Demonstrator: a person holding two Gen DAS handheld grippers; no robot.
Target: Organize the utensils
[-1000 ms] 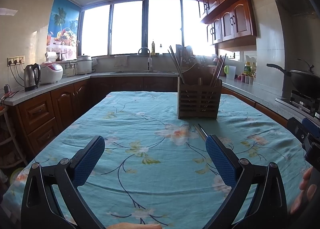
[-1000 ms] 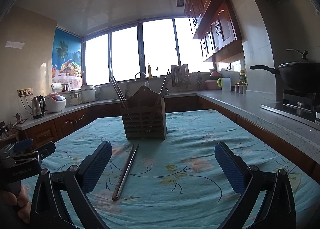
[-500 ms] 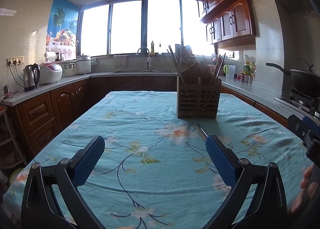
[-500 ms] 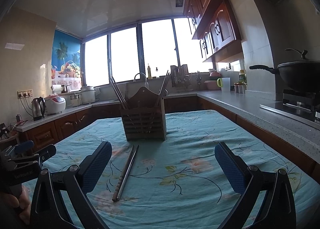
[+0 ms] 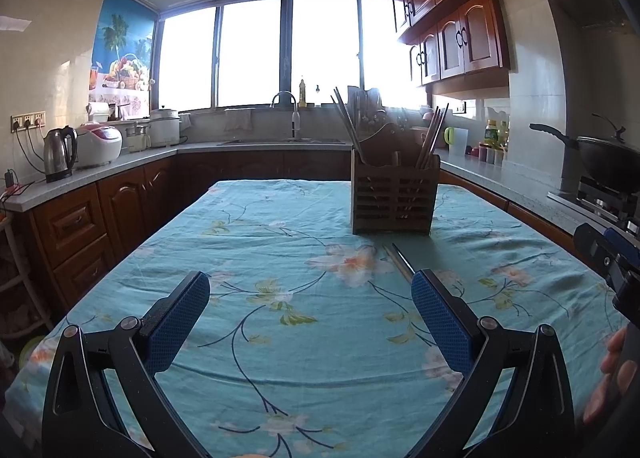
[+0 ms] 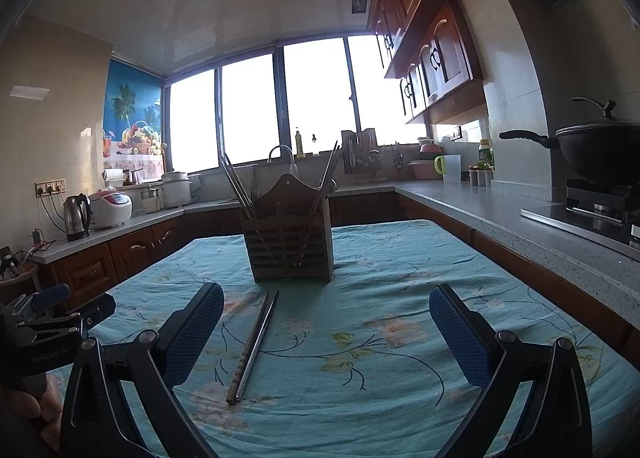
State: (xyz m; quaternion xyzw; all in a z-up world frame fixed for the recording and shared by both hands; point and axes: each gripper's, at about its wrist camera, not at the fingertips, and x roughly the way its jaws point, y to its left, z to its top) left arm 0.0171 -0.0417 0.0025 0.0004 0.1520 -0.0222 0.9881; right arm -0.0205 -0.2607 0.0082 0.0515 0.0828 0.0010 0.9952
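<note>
A brown slatted wooden utensil holder (image 5: 394, 195) stands upright on the table, with chopsticks leaning out of both ends; it also shows in the right wrist view (image 6: 290, 240). A pair of chopsticks (image 6: 254, 344) lies flat on the cloth in front of the holder, between my right gripper's fingers but nearer the left finger (image 6: 192, 332). In the left wrist view the pair (image 5: 398, 260) runs behind my right finger (image 5: 440, 324). My left gripper (image 5: 310, 322) is open and empty above the cloth. My right gripper (image 6: 326, 334) is open and empty.
The table has a turquoise flowered cloth (image 5: 280, 258). Counters run along three sides, with a kettle (image 5: 60, 153) and rice cooker (image 5: 100, 143) on the left, a sink tap (image 5: 294, 115) at the back, and a black wok (image 6: 600, 147) on the stove at the right.
</note>
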